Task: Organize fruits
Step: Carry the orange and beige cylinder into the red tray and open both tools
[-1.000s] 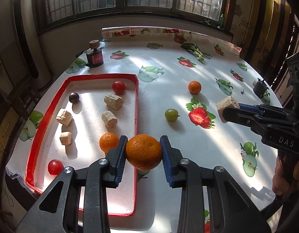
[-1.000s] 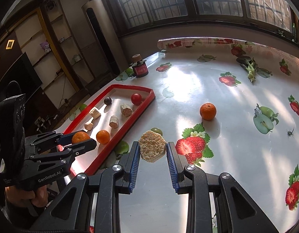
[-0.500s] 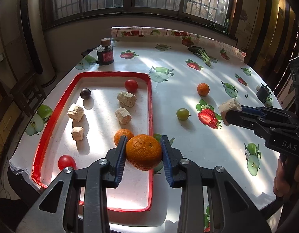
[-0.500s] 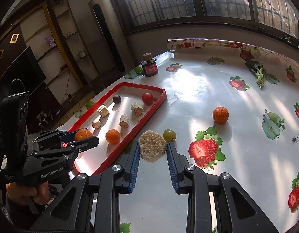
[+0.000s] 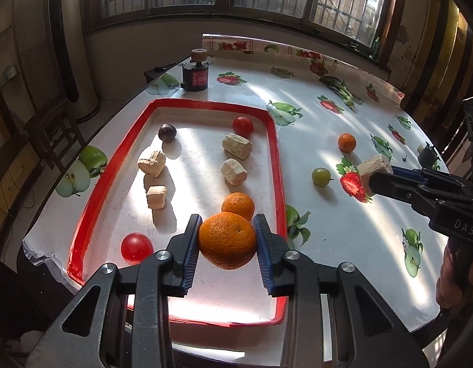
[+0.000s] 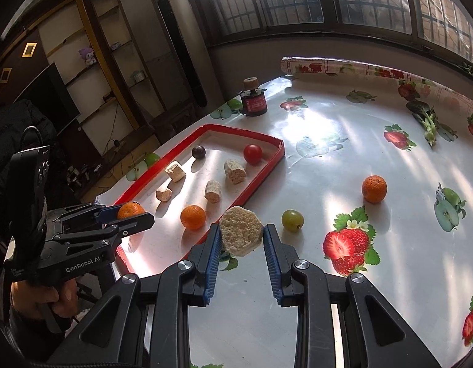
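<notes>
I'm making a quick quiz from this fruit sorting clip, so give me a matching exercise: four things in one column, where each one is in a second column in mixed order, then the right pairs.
Things:
1. big orange
2. tan cut chunk
3. green grape
4. dark plum

Places:
A. lying in the red tray, at its far end
B. gripped in the left claw
C. loose on the tablecloth, outside the tray
D. gripped in the right claw

Pairs: 1-B, 2-D, 3-C, 4-A

left gripper (image 5: 227,239) clamped and angled downward, right gripper (image 6: 241,239) likewise
</notes>
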The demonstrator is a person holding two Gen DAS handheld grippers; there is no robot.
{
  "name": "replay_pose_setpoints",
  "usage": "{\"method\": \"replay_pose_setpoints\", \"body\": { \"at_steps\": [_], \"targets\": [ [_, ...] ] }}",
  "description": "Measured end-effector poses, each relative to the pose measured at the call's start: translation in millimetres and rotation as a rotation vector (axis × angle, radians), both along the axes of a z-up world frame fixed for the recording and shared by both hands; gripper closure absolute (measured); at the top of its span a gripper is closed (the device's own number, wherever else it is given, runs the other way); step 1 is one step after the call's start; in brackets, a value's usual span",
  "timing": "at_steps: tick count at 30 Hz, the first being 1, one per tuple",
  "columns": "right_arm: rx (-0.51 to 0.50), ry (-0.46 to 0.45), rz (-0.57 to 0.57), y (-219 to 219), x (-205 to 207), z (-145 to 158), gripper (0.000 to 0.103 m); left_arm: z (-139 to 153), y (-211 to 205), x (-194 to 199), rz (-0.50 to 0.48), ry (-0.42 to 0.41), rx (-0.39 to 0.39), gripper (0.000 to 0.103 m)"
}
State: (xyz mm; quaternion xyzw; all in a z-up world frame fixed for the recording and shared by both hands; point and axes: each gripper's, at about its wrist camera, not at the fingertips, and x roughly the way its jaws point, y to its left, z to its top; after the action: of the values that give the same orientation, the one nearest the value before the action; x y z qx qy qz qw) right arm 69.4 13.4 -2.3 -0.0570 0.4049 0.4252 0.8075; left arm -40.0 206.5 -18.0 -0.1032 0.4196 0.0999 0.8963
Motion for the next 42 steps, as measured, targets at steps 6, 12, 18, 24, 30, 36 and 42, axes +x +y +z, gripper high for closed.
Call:
{"method": "replay_pose_setpoints", "body": {
  "at_steps": [6,12,18,24,30,36,42],
  "targets": [
    [-0.005,0.006,0.033,20,1,-4,0.075,-5,18,-5,0.035,0.011,-0.015,0.071],
    [-0.006,0.009,0.063,40,2,-6,0.075,-8,32,-5,0.065,0.014,-0.027,0.071],
    [-0.004,0.013,0.079,58,7,-8,0.075,-13,47,-4,0.088,0.024,-0.041,0.071],
    [-0.002,0.026,0.090,74,19,-12,0.075,-22,48,1,0.074,0.041,-0.066,0.071],
    [-0.014,0.049,0.117,99,27,-24,0.075,-31,36,10,0.036,0.063,-0.080,0.071],
    [-0.040,0.051,0.116,118,35,-37,0.075,-41,37,21,0.038,0.080,-0.107,0.071],
    [-0.078,0.061,0.091,123,51,-53,0.075,-46,43,34,0.047,0.088,-0.101,0.071]
  ]
}}
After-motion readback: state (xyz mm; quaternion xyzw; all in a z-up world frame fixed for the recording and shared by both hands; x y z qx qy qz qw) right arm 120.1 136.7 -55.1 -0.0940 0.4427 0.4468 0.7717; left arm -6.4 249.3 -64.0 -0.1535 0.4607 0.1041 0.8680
